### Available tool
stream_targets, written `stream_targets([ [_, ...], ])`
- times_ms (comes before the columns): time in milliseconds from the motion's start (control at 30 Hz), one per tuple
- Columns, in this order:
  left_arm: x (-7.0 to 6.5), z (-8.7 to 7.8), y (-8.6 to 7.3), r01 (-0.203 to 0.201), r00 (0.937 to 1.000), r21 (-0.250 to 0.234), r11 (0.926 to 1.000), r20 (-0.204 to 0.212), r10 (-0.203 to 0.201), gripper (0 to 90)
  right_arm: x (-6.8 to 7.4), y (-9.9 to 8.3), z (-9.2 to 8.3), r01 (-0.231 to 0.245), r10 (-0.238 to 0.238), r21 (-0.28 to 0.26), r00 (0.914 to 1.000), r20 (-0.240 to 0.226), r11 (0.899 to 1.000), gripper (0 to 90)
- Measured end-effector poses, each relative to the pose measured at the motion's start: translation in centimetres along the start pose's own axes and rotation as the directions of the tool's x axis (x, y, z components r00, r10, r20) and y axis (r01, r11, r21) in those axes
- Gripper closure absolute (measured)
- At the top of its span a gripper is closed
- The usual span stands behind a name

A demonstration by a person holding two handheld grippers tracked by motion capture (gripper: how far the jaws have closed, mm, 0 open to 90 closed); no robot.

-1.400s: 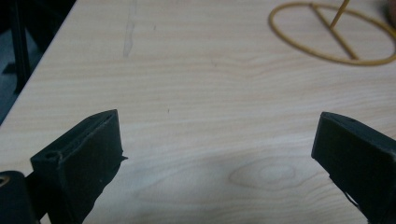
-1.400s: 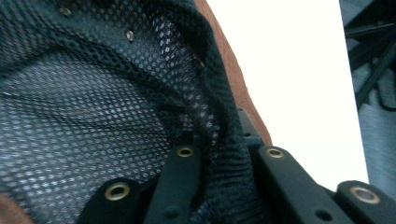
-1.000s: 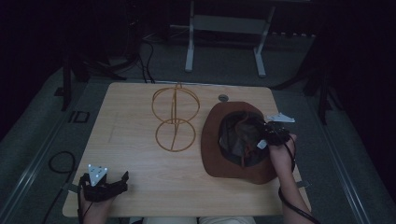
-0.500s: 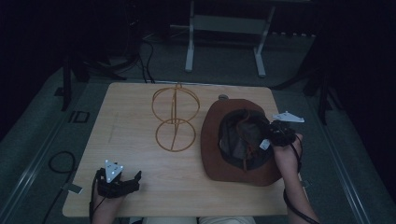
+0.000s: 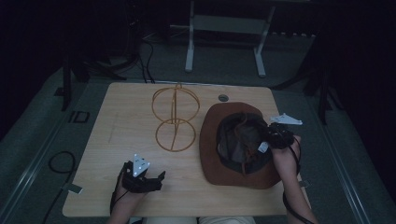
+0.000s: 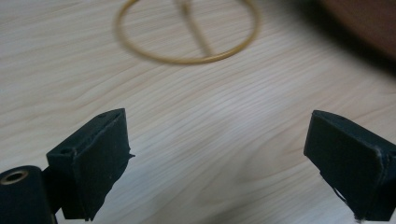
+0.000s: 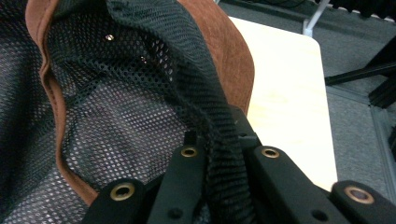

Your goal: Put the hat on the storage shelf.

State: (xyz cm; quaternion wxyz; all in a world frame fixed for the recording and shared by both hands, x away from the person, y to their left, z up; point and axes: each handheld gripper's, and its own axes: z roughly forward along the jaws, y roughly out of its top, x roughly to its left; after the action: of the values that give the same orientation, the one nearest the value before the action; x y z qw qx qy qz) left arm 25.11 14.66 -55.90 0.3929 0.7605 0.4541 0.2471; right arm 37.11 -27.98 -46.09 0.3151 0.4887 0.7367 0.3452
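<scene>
A brown brimmed hat [image 5: 219, 158] lies upside down on the right half of the wooden table [image 5: 116, 126], its black mesh lining [image 7: 116, 107] facing up. My right gripper [image 5: 266, 137] is at the hat's right inner edge, shut on the mesh lining [image 7: 224, 182], which runs between its jaws. A gold wire hat stand [image 5: 175, 116] stands at the table's middle, left of the hat; its base ring [image 6: 187, 32] lies ahead of my left gripper. My left gripper [image 5: 149, 179] rests low near the front left edge, open, with only bare wood between its jaws.
A round cable hole [image 5: 223, 98] sits near the table's far edge. Beyond the table stands a white metal frame [image 5: 224, 37] on grey floor. A cable [image 5: 60, 163] loops on the floor at the left.
My left gripper has shifted right along the front edge, toward the middle. The right gripper has moved slightly with the hat lining held; the hat has shifted a little.
</scene>
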Motion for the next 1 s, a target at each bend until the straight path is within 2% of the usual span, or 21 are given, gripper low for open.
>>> stream_targets([
  [33,-0.3,0.1,0.4,-0.004,0.9998,-0.002,1.0000,0.019,0.004,7.2,0.1,0.0,0.0,0.004,-0.004,0.003,1.0000,-0.001,1.000,86.5],
  [67,-0.3,0.1,0.4,-0.004,0.9998,-0.002,1.0000,0.019,0.004,7.3,0.1,0.0,0.0,0.004,-0.004,0.003,1.0000,-0.001,1.000,86.5],
  [233,-2.0,0.7,2.6,-0.041,0.9969,-0.023,0.9989,0.066,0.042,7.6,0.4,-0.1,0.0,0.011,-0.011,0.006,0.9999,-0.010,1.000,86.5],
  [333,-2.7,1.1,3.9,-0.077,0.9932,-0.036,0.9964,0.085,0.080,7.6,0.5,0.0,0.0,0.013,-0.013,0.007,0.9999,-0.008,1.000,86.5],
  [467,-3.3,1.5,5.1,-0.097,0.9900,-0.045,0.9943,0.099,0.101,7.6,0.8,0.0,0.1,0.023,-0.023,0.006,0.9996,-0.014,1.000,86.5],
  [500,-3.7,1.8,6.0,-0.110,0.9871,-0.053,0.9925,0.110,0.116,7.6,0.9,-0.1,0.1,0.022,-0.022,0.008,0.9996,-0.018,1.000,86.5],
  [567,-4.2,2.1,7.0,-0.125,0.9844,-0.063,0.9902,0.116,0.132,7.6,0.9,-0.1,0.1,0.022,-0.021,0.009,0.9996,-0.021,1.000,86.5],
  [767,-5.4,2.8,10.0,-0.173,0.9705,-0.120,0.9775,0.149,0.190,7.6,1.1,-0.4,0.2,0.030,-0.029,0.014,0.9993,-0.023,0.999,86.5],
  [900,-6.3,3.8,11.9,-0.177,0.9694,-0.126,0.9762,0.150,0.195,7.6,1.2,-0.5,0.1,0.035,-0.035,0.015,0.9989,-0.032,0.999,86.5],
  [967,-6.7,4.3,12.7,-0.181,0.9660,-0.124,0.9756,0.164,0.200,7.6,1.2,-0.5,0.0,0.034,-0.033,0.012,0.9988,-0.035,0.999,86.5],
  [1000,-7.0,4.6,13.2,-0.185,0.9663,-0.122,0.9750,0.158,0.204,7.6,1.2,-0.5,-0.1,0.032,-0.032,0.012,0.9988,-0.038,0.999,86.5],
])
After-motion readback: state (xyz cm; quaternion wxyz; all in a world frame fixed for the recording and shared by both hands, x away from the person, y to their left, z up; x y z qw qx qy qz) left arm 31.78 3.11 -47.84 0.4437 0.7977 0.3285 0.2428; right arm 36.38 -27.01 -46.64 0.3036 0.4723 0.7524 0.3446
